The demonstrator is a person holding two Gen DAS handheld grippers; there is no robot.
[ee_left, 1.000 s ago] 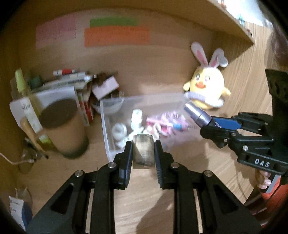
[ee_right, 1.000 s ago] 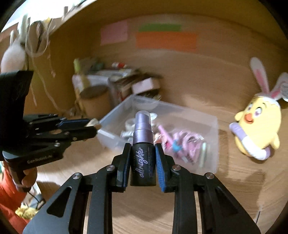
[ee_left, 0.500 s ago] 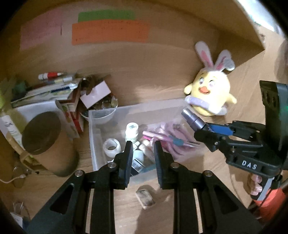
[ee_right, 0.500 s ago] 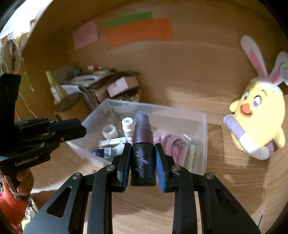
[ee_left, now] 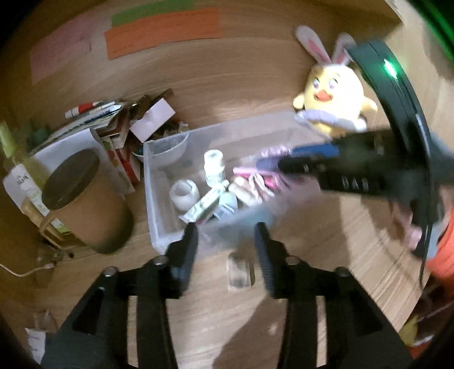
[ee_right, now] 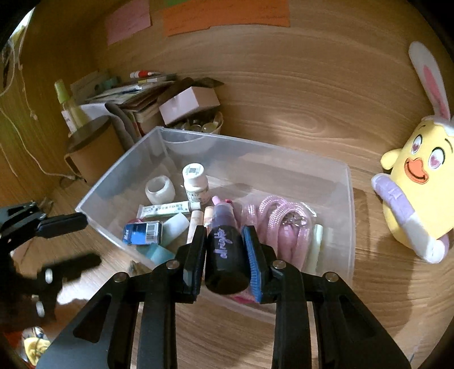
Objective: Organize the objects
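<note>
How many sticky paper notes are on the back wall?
3: a pink note at left, a green note above an orange note. Others may lie out of frame.

Your clear plastic bin [ee_right: 351,198] is crowded along its near and left parts: a white pill bottle [ee_right: 194,181], a tape roll [ee_right: 160,189], a tube [ee_right: 167,209], a blue box [ee_right: 143,232] and coiled pink cord [ee_right: 279,224]. Its far right corner shows bare floor. Left of the bin, a brown cylindrical canister [ee_left: 85,201] and stacked papers [ee_right: 127,90] wall off that side. The yellow plush chick [ee_right: 417,184] stands right, apart from the bin. A small jar [ee_left: 239,269] lies on the desk before the bin.
</note>
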